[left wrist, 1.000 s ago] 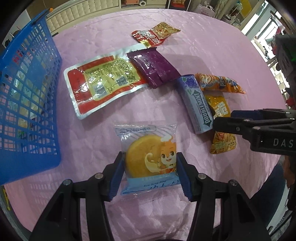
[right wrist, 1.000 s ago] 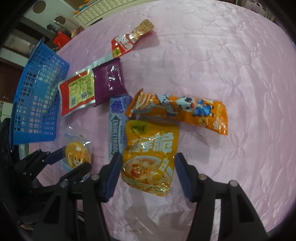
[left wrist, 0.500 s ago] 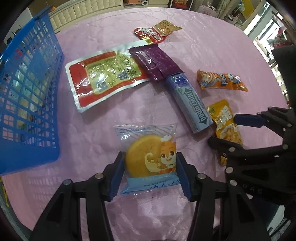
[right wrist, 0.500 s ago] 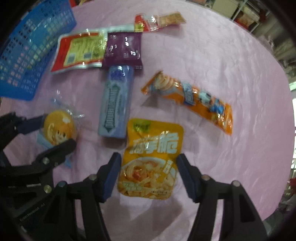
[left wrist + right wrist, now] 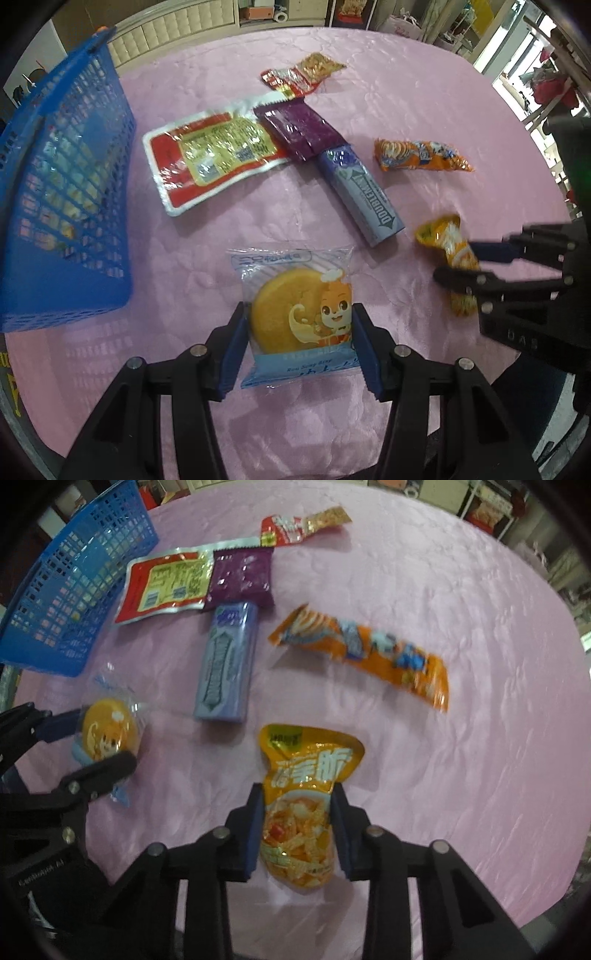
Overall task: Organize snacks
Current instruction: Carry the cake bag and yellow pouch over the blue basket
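A round cake in a clear blue-trimmed packet (image 5: 295,317) lies on the pink table, and my left gripper (image 5: 299,317) is shut on it, pads against both sides. In the right wrist view the same cake packet (image 5: 109,734) sits in that left gripper (image 5: 99,738) at the left. My right gripper (image 5: 297,797) points down over a yellow snack pouch (image 5: 310,768). Its jaws are closing, and the pouch is pinched and buckled between the pads. The left wrist view shows the crumpled yellow pouch (image 5: 443,236) in the right gripper (image 5: 460,263).
A blue mesh basket (image 5: 74,184) stands at the left. On the pink tablecloth (image 5: 406,92) lie a red-and-yellow flat pack (image 5: 218,155), a purple packet (image 5: 299,129), a Doublemint gum pack (image 5: 364,195), a long orange packet (image 5: 421,155) and a small red sachet (image 5: 299,74).
The right gripper's jaws have closed in on the yellow pouch, which has buckled narrower. That gripper shifted away from the gum pack. The left gripper and cake packet stayed put.
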The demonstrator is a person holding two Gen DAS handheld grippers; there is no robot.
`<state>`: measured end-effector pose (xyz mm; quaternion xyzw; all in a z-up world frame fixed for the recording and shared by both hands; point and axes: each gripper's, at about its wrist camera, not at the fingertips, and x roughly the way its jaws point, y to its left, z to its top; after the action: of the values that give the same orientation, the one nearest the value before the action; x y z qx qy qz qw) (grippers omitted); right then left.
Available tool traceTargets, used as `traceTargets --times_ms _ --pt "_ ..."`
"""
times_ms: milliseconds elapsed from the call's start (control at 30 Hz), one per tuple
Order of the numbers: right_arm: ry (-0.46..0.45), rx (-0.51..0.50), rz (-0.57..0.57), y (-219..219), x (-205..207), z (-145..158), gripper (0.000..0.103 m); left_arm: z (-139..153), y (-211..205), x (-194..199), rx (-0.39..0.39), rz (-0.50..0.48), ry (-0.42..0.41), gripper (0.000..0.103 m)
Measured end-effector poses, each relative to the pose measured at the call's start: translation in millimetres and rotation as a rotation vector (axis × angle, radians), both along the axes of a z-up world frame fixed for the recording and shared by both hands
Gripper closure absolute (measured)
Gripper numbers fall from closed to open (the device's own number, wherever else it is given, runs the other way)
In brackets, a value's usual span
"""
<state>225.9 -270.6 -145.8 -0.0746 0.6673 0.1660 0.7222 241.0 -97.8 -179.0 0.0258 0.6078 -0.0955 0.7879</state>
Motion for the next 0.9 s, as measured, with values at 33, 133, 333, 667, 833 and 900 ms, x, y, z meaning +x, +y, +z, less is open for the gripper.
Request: traceTargets --times_ms 33,133,333,667,833,900 --pt "0.001 0.005 -0.002 -2 -6 3 0.065 4 2 -1 -0.003 0.003 -0.008 0.052" --pt "-0.005 0.020 0.001 8 -19 14 0.065 20 9 -6 -0.012 0.011 -0.033 0.052" --pt "-0.075 0.081 0.018 24 -38 59 0.065 57 21 -26 -0.027 0.024 -0.100 0.052" --pt "-0.202 0.152 0.022 60 -50 127 0.064 113 57 -50 -0.018 0.066 -0.203 0.052" --pt "-0.231 0.181 0.049 81 -44 153 0.064 140 80 -53 -0.008 0.096 -0.245 0.052" --pt "-0.247 0.197 0.066 93 -42 166 0.064 151 90 -53 0.000 0.106 -0.265 0.052"
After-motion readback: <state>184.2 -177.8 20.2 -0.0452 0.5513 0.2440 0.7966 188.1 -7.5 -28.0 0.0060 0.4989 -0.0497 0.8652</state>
